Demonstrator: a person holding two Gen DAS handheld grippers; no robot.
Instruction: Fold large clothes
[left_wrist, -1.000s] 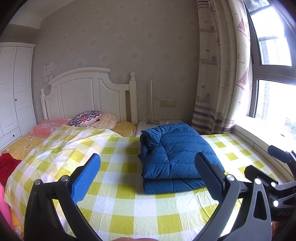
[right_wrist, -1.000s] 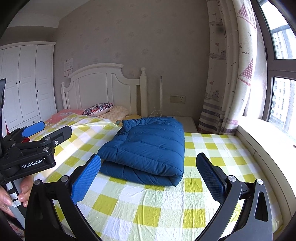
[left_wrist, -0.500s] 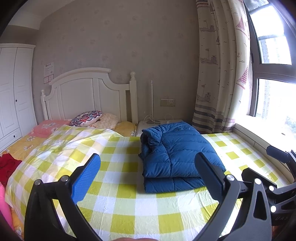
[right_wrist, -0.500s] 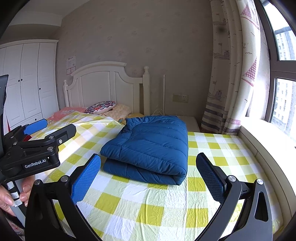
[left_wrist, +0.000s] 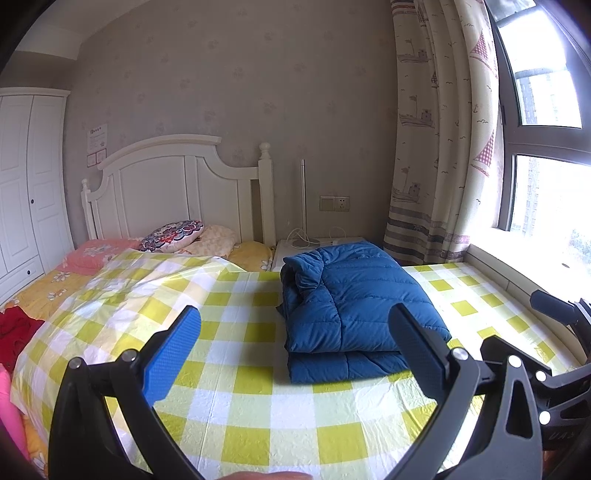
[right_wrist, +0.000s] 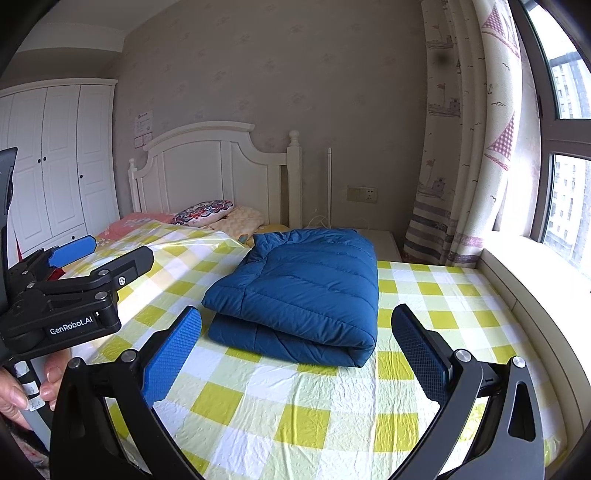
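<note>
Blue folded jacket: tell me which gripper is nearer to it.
Right, narrowly. The right gripper hovers open just short of the blue folded jacket; the left gripper, also open, sits farther to the jacket's left.

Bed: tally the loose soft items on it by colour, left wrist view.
Blue: 1, folded puffer jacket
Red: 1, garment at the bed's left edge
Pink: 1, pillow
Patterned multicolour: 1, cushion
Cream: 1, pillow
Yellow: 1, pillow
Total: 6
</note>
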